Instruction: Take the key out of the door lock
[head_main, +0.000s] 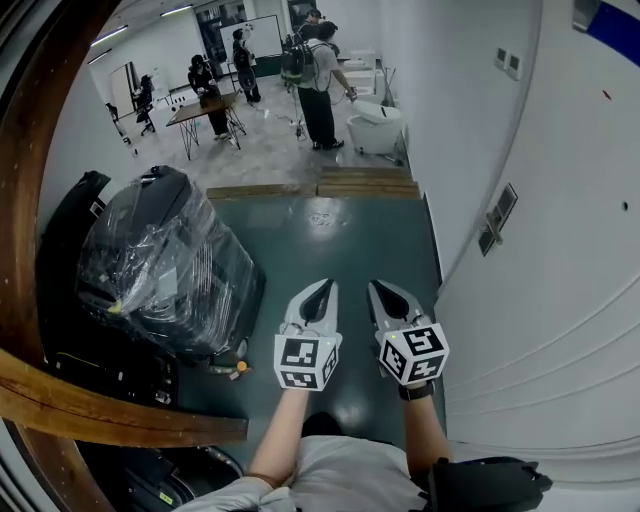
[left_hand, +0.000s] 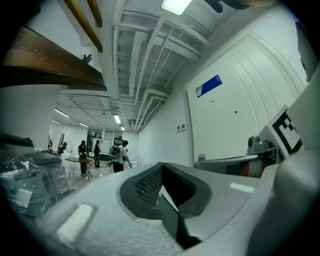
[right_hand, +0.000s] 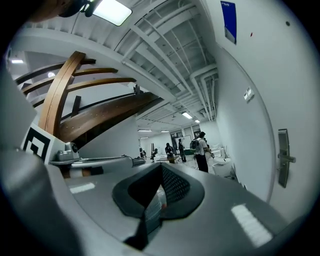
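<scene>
Beside panelled white door (head_main: 560, 330), left gripper (head_main: 326, 287) and right gripper (head_main: 377, 288) are closed.

Dark green floor (head_main: 330, 250) under you, glossy. White wall (head_main: 470, 150) close on your right, blue sign (right_hand: 229, 20) high up that side. Curved wooden beams (head_main: 30, 200) on your left, plastic-wrapped dark bundle (head_main: 160, 260) beside them. Wooden step (head_main: 365, 183) ahead of you. Beyond it pale-floored room, table (head_main: 205, 108), several people (head_main: 318, 85) standing. Ceiling light panel (right_hand: 112, 10) lit, exposed white pipes (left_hand: 145, 55) overhead.
</scene>
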